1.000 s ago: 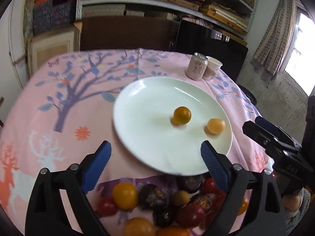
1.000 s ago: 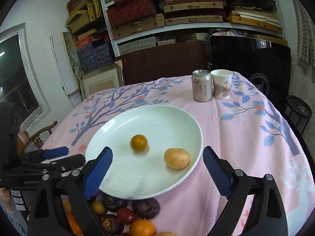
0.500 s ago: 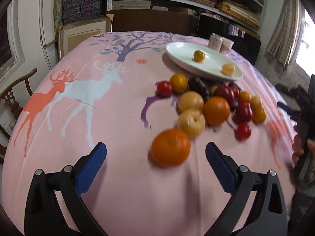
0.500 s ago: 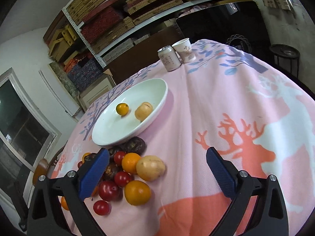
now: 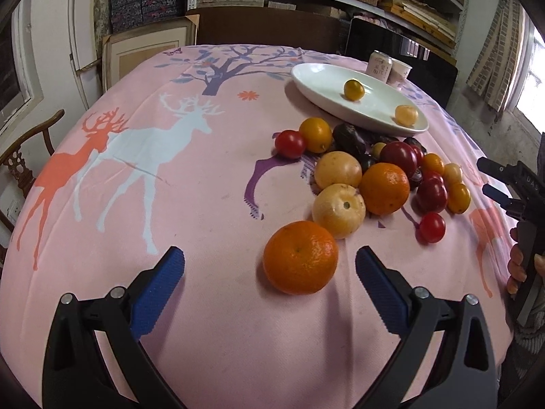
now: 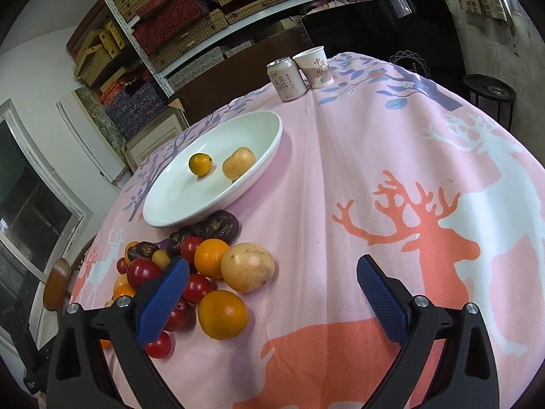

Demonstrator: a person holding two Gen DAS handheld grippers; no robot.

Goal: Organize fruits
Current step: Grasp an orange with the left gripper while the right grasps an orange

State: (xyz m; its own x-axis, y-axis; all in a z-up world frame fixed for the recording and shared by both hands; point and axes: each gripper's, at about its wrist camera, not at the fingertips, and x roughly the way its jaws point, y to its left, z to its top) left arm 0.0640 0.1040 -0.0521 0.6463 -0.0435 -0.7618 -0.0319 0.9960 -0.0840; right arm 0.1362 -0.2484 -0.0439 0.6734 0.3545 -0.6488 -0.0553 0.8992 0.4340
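Note:
A white plate (image 5: 306, 81) (image 6: 163, 218) stands on the pink deer-print cloth and holds a small orange fruit (image 5: 354, 89) and a pale one (image 5: 406, 115). In front of the plate lies a heap of loose fruit (image 5: 391, 177) (image 6: 207, 259): oranges, red tomatoes, pale yellow and dark ones. My left gripper (image 5: 269, 266) is open, and a big orange (image 5: 301, 257) lies on the cloth just ahead between its blue pads, untouched. My right gripper (image 6: 272, 266) is open too, with a pale yellow fruit (image 6: 247, 267) and an orange (image 6: 223, 313) near its left pad. The left wrist view shows the right gripper (image 5: 490, 180) at the right edge.
A drink can (image 6: 285, 78) and a paper cup (image 6: 315, 66) stand at the table's far side behind the plate. A wooden chair (image 5: 24, 156) is at the left of the table, a black stool (image 6: 490, 92) at the right. Shelves of boxes fill the back wall.
Both grippers have drawn back from over the plate toward the table's near side and sunk. The fruit heap now lies ahead of them. Both stay open with nothing held.

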